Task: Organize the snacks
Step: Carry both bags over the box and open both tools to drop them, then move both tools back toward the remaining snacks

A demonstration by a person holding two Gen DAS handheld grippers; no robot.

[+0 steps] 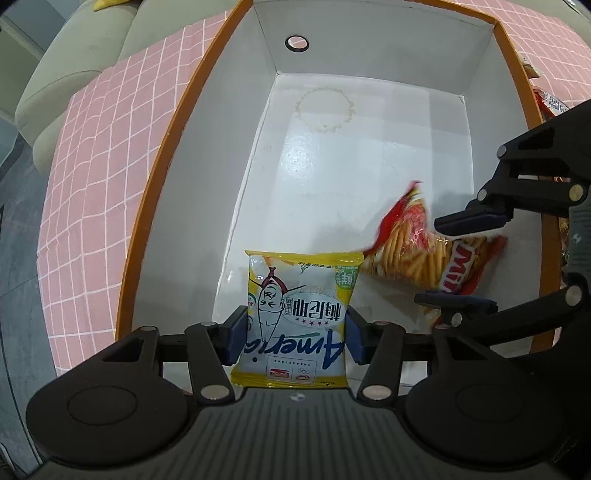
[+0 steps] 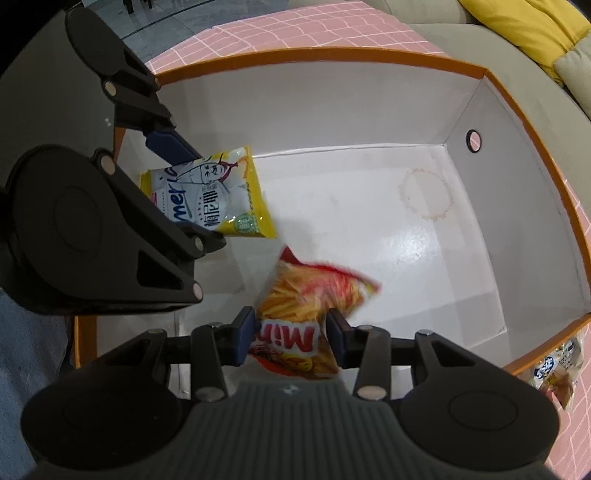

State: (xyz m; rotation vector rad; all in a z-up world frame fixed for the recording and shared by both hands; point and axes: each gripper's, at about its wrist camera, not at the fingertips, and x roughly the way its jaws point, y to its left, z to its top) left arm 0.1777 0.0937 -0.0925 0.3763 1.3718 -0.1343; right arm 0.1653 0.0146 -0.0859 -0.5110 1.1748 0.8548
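Observation:
An orange-rimmed box [image 1: 157, 184] [image 2: 295, 54] with a white inside stands on the table. My left gripper [image 1: 295, 334] [image 2: 201, 197] points down into its near left corner. Its pads touch both sides of a yellow and white snack packet [image 1: 295, 314] [image 2: 221, 199], which is low over the box floor. My right gripper [image 2: 291, 332] [image 1: 439, 260] is shut on a red and yellow fries packet [image 2: 295, 295] [image 1: 417, 251]. That packet hangs into the box just right of the yellow one, and its free end is blurred.
The box floor [image 1: 351, 166] beyond the two packets is bare white with a ring stain [image 2: 424, 195]. A pink grid tablecloth [image 1: 96, 155] surrounds the box. More snack packets lie outside its right side [image 2: 557, 369] [image 1: 546, 99]. A sofa with a yellow cushion [image 2: 524, 29] stands behind.

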